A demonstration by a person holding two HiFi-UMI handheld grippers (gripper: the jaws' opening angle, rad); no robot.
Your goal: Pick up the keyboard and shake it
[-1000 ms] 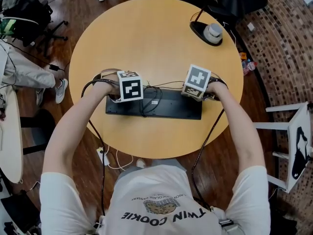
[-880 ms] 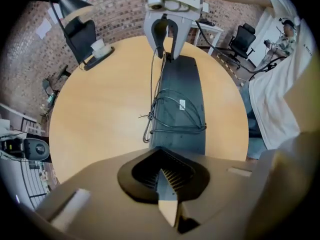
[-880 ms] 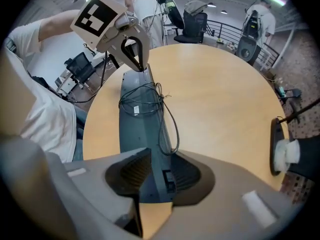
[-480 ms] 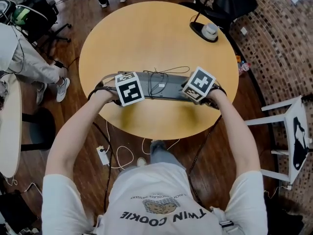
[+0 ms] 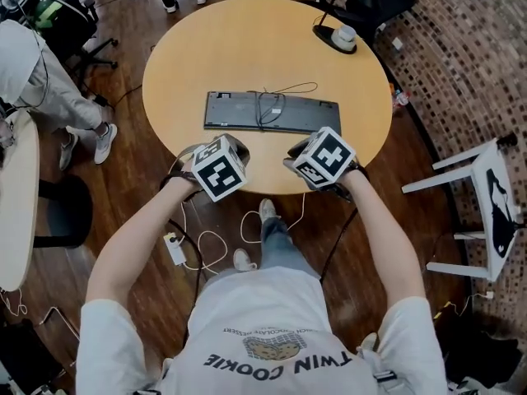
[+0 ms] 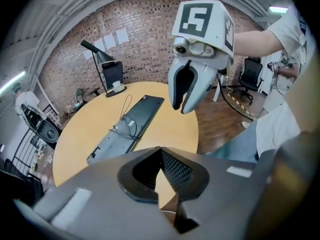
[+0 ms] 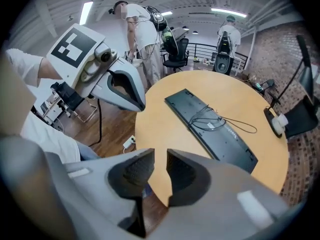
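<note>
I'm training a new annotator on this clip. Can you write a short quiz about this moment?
1. True or false: the keyboard is held up off the table.
2. What lies looped on top of the keyboard?
3. Fill in: the left claw is ___ and empty.
Key: 1 false, it lies flat on the table; 2 its cable; 3 shut.

Even, fairly bright indoor light, tube lamps [image 7: 227, 11] glowing at 12 o'clock in the right gripper view, only faint soft shadows on the table [image 5: 247, 48], head view sharp, both gripper views strongly bent fisheye with black corners, right gripper [image 7: 159, 160] soft at 6 o'clock.
</note>
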